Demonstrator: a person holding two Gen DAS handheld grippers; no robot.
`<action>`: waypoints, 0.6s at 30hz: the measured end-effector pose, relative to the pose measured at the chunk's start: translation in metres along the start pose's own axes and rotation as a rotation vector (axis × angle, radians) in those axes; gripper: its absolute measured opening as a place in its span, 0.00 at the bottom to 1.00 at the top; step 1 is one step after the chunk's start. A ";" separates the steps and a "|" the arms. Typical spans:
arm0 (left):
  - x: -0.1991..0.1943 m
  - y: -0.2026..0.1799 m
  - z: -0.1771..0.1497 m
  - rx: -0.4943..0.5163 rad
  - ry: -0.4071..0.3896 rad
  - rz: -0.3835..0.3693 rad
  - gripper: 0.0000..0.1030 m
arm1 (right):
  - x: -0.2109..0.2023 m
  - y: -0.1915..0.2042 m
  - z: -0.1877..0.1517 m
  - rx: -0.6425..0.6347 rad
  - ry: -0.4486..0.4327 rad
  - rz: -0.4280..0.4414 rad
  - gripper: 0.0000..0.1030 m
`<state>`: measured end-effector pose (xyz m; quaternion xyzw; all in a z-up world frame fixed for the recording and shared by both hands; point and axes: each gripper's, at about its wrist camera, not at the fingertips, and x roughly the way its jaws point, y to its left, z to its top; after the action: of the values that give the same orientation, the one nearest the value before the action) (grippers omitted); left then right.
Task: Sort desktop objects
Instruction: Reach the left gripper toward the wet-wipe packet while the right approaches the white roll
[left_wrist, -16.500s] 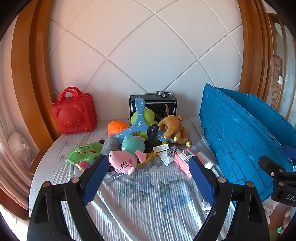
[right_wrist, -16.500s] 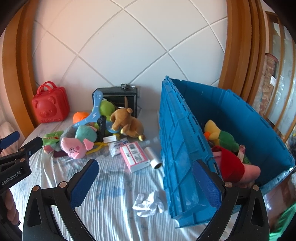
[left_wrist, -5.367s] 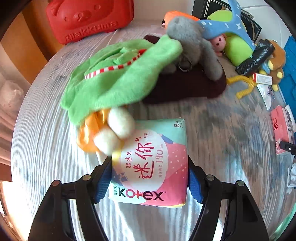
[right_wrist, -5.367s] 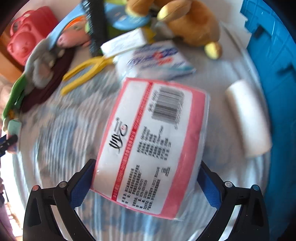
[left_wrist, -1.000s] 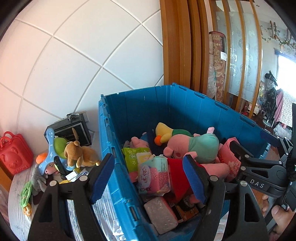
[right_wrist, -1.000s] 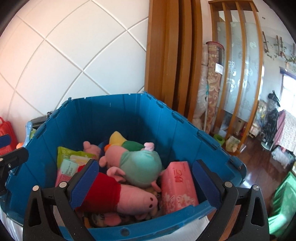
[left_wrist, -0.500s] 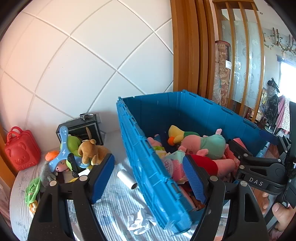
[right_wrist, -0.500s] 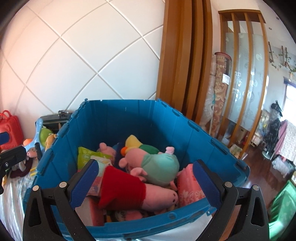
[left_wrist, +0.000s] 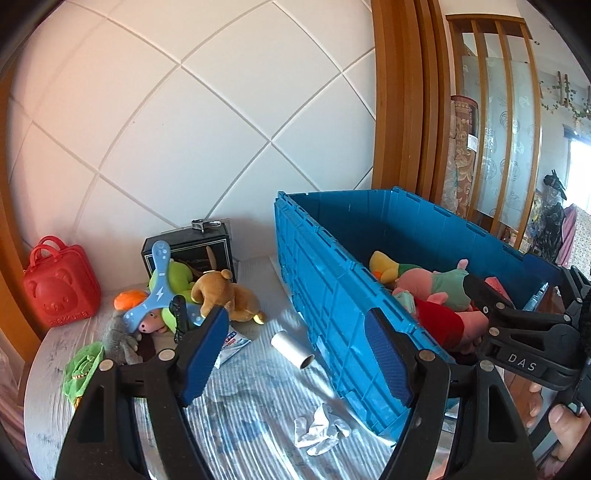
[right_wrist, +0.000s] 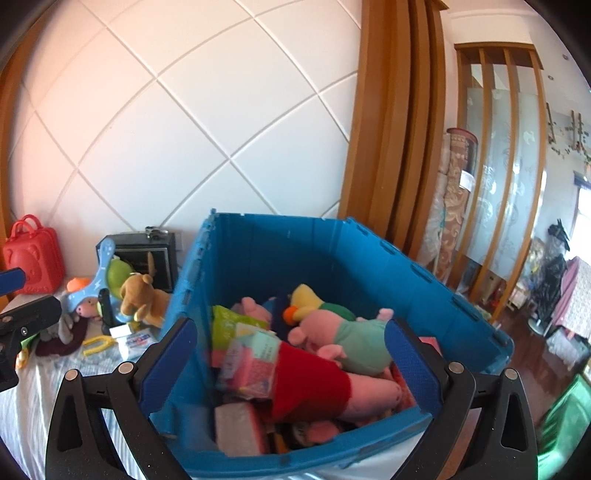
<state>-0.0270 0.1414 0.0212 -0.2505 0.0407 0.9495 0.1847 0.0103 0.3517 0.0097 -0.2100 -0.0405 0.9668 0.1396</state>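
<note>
White quilted wall panels back a striped cloth-covered table (left_wrist: 258, 398). Both tools hang wide open and empty — the left gripper (left_wrist: 295, 358) over the table, the right gripper (right_wrist: 291, 354) over the blue crate (right_wrist: 258, 258), likely between loads. One crate collects sorted toys; one brown bear (left_wrist: 225, 295), one white roll (left_wrist: 291, 349) and one crumpled wrapper (left_wrist: 321, 428) wait outside.

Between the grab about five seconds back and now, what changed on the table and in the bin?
Both packs left the table. The Kotex pack and the pink tissue pack now lie in the blue bin. The left hand-held gripper and right hand-held gripper are open and empty. The brown plush, white roll and red case stayed put.
</note>
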 end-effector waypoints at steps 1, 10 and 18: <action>-0.001 0.008 -0.001 -0.006 0.000 0.004 0.73 | -0.001 0.006 0.001 -0.006 -0.005 0.004 1.00; -0.002 0.078 -0.010 -0.076 -0.002 0.064 0.73 | -0.009 0.071 0.015 -0.059 -0.061 0.094 1.00; 0.021 0.152 -0.029 -0.175 0.041 0.174 0.73 | 0.011 0.131 0.021 -0.135 -0.051 0.215 1.00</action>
<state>-0.0866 0.0027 -0.0167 -0.2805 -0.0170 0.9565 0.0783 -0.0415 0.2285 0.0069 -0.1974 -0.0864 0.9763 0.0194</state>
